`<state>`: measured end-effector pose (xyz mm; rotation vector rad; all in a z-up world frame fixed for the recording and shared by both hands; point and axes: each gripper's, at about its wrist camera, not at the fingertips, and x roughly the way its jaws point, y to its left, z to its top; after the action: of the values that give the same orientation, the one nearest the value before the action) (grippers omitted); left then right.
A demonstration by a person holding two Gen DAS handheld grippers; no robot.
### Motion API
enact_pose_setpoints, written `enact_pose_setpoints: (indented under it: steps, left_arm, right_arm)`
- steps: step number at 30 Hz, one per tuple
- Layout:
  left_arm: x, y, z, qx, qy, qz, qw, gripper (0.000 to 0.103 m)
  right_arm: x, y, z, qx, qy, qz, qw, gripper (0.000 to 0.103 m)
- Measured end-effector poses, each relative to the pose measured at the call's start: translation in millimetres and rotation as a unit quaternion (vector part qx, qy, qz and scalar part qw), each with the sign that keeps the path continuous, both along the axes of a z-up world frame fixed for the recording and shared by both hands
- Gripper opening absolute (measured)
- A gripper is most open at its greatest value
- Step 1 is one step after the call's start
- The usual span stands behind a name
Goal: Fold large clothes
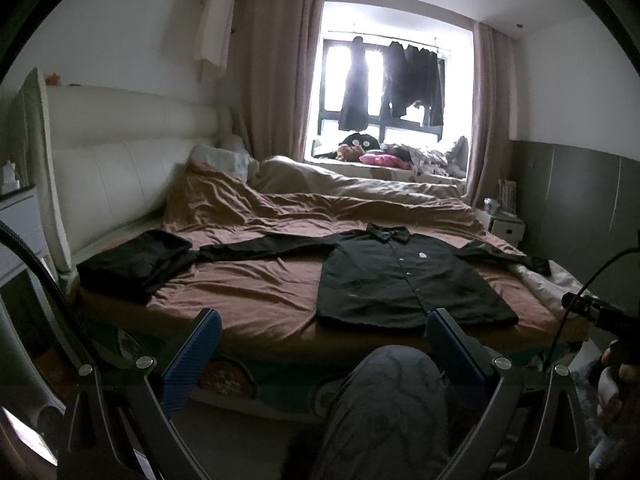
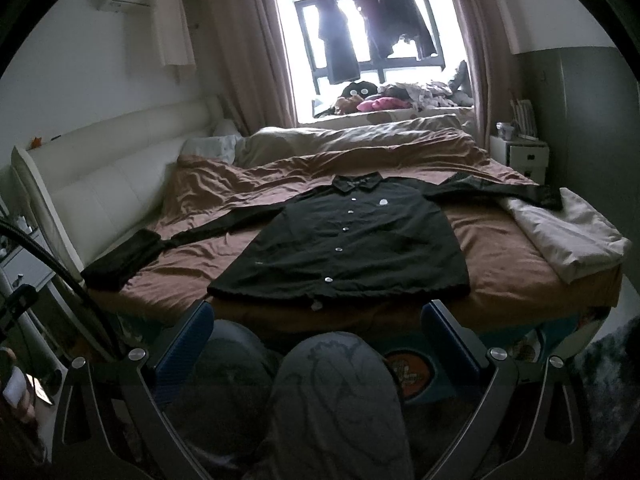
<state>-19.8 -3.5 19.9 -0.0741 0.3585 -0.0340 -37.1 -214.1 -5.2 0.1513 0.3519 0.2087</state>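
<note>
A black button-up shirt (image 1: pixel 408 280) lies flat, front up, on the brown bedspread (image 1: pixel 248 292), sleeves spread out to both sides, collar toward the window. It also shows in the right wrist view (image 2: pixel 352 248). My left gripper (image 1: pixel 324 344) is open and empty, held back from the bed's near edge, left of the shirt's hem. My right gripper (image 2: pixel 316 336) is open and empty, just before the hem. A folded black garment (image 1: pixel 136 264) lies at the bed's left edge, also in the right wrist view (image 2: pixel 124 258).
The person's knees (image 2: pixel 336 392) are between me and the bed. A white padded headboard (image 1: pixel 120 160) runs along the left. A cream folded blanket (image 2: pixel 568 232) lies at the bed's right corner. A white nightstand (image 2: pixel 520 156) stands far right. Clothes hang at the window (image 1: pixel 392 80).
</note>
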Motion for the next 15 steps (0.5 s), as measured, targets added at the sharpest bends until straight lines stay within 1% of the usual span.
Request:
enact_pose_setpoints:
  steps: [5, 10, 12, 15]
  left_arm:
    - [0.3, 4.3, 0.3, -0.008, 0.003, 0.004, 1.0, 0.103]
    - [0.8, 5.1, 2.6, -0.007, 0.002, 0.002, 1.0, 0.103]
    - [-0.2, 4.4, -3.3, -0.006, 0.003, 0.001, 1.0, 0.103]
    - [-0.5, 5.6, -3.8, -0.005, 0.001, 0.0, 1.0, 0.103]
  right_arm:
    - [0.9, 0.1, -1.2, -0.001, 0.001, 0.0, 1.0, 0.103]
    - [2.5, -1.5, -1.0, 0.003, 0.001, -0.002, 1.0, 0.103]
    - [2.1, -1.4, -0.7, 0.003, 0.001, -0.002, 1.0, 0.103]
    - [1.5, -2.2, -1.5, 0.002, 0.0, -0.001, 1.0, 0.103]
